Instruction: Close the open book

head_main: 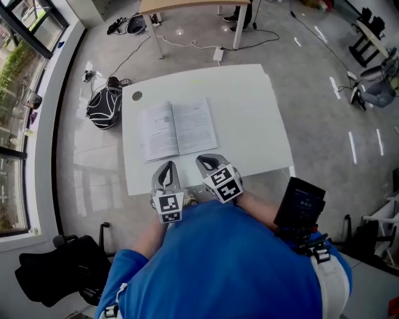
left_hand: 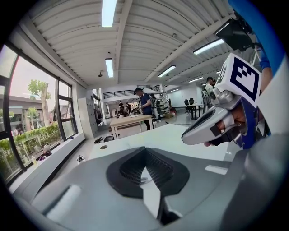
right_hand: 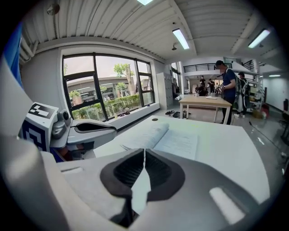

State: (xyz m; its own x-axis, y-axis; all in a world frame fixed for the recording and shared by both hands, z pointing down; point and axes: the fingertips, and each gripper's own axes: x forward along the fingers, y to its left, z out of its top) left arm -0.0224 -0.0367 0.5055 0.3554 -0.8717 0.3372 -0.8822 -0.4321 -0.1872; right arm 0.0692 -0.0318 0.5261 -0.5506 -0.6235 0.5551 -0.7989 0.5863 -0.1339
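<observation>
Grey polished flooring is surrounding a white table (head_main: 249,112), and a person in a blue shirt is standing at its near edge with a gripper in each hand.

The left gripper (head_main: 166,169) is pointing out over that near edge. In the left gripper view its jaws are meeting at the tips with nothing between them. The right gripper (head_main: 206,161) is sitting just beside it, angled slightly inward. Its jaws are likewise pressed together and gripping nothing, as the right gripper view is showing. Whether either gripper is touching the tabletop or hovering just above it is hard to tell from the head view.

Just beyond the two grippers, the book (head_main: 177,129) is lying open and flat on the left half of the table. Its spine is running from the near edge toward the far edge, and neither gripper is touching it. A small round hole (head_main: 137,96) is sitting near the far left corner.

Off the table's left edge, a dark backpack (head_main: 104,107) is resting on the floor, and a wooden table (head_main: 187,5) is standing further back.
</observation>
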